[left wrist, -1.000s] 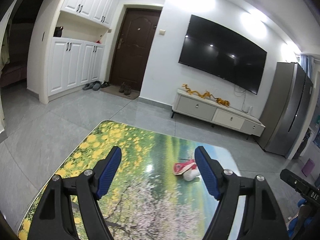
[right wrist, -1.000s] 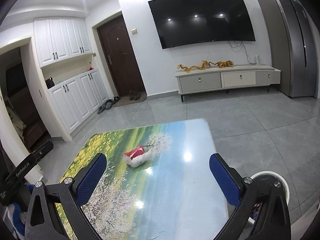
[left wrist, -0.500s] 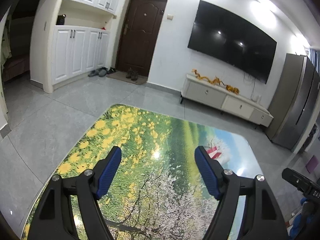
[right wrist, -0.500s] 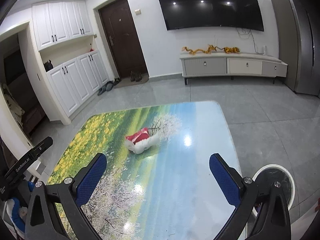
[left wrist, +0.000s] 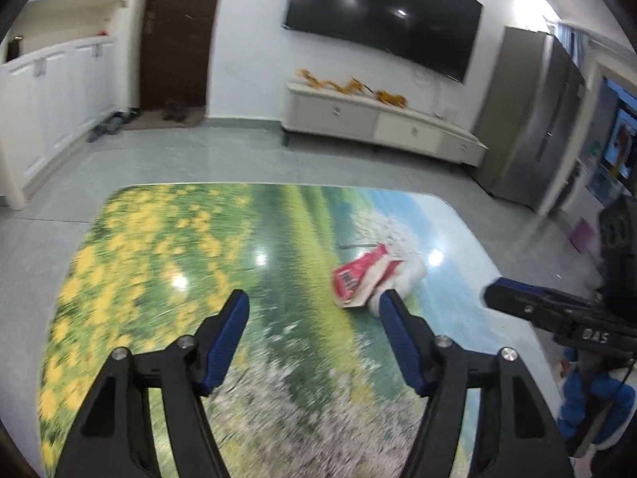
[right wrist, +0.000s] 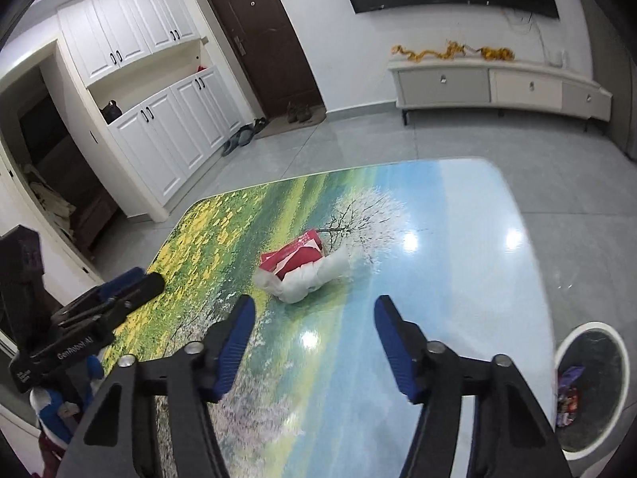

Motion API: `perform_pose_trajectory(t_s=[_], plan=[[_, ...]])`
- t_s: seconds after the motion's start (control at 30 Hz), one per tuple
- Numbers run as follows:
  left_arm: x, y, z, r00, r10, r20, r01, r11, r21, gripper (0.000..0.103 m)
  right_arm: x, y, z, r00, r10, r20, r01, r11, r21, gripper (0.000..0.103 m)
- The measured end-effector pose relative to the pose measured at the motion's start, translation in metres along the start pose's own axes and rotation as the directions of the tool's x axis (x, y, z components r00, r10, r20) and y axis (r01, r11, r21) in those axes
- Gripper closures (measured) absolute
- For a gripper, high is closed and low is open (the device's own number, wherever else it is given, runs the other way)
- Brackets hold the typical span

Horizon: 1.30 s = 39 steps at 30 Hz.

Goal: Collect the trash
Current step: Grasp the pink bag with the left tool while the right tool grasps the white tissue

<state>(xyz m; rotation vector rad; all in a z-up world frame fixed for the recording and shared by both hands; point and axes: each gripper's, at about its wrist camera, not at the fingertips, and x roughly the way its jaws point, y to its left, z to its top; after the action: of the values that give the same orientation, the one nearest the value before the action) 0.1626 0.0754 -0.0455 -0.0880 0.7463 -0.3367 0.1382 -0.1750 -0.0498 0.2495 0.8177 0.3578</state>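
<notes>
A red-and-white wrapper (right wrist: 294, 257) lies with crumpled white paper (right wrist: 306, 279) on the landscape-printed table (right wrist: 438, 239). In the left wrist view the wrapper (left wrist: 360, 275) lies just beyond my right fingertip. My right gripper (right wrist: 312, 312) is open and empty, above the table just short of the trash. My left gripper (left wrist: 314, 308) is open and empty, with the trash ahead and to its right. Each gripper shows at the edge of the other's view.
A round bin (right wrist: 589, 382) with a dark liner and some wrappers stands on the floor right of the table. A TV cabinet (right wrist: 497, 83), white cupboards (right wrist: 167, 131), a door (right wrist: 262, 36) and a grey fridge (left wrist: 533, 119) line the walls.
Both grippers have tilted down and moved forward toward the trash. The trash now lies close ahead of the right gripper. Both stay open.
</notes>
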Motion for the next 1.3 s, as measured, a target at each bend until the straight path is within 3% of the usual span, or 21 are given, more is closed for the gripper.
perform_pose_trajectory(t_s=[0.2,0.57,0.67,0.73,0.9,1.2,1.3], plan=[[0.048,-0.008,0.015,0.995,-0.052,-0.086,0.056,0.998,0.043,0.041,0.032,-0.023,0.009,0.993,0.105,-0.05,-0.101,0.991,0.084,0.059],[0.106,-0.013,0.03,0.976,-0.082,-0.202,0.103,0.99,0.098,0.048,0.063,-0.042,0.018,0.979,0.189,-0.08,-0.176,0.974,0.145,0.068],[0.112,-0.014,0.031,0.973,-0.089,-0.214,0.112,0.989,0.098,0.049,0.07,-0.046,0.018,0.973,0.21,-0.1,-0.193,0.969,0.158,0.077],[0.116,-0.016,0.03,0.971,-0.094,-0.221,0.119,0.988,0.103,0.051,0.073,-0.05,0.016,0.967,0.231,-0.104,-0.211,0.962,0.174,0.089],[0.123,-0.02,0.028,0.966,-0.102,-0.238,0.132,0.985,0.113,0.059,0.061,-0.062,0.01,0.962,0.26,-0.08,-0.241,0.951,0.193,0.096],[0.127,-0.037,0.02,0.962,-0.115,-0.247,0.148,0.982,0.117,0.082,0.028,-0.085,0.0,0.969,0.247,-0.022,-0.236,0.947,0.217,0.098],[0.124,-0.042,0.017,0.965,-0.105,-0.239,0.135,0.984,0.116,0.084,0.017,-0.088,-0.005,0.969,0.246,-0.005,-0.239,0.946,0.22,0.098]])
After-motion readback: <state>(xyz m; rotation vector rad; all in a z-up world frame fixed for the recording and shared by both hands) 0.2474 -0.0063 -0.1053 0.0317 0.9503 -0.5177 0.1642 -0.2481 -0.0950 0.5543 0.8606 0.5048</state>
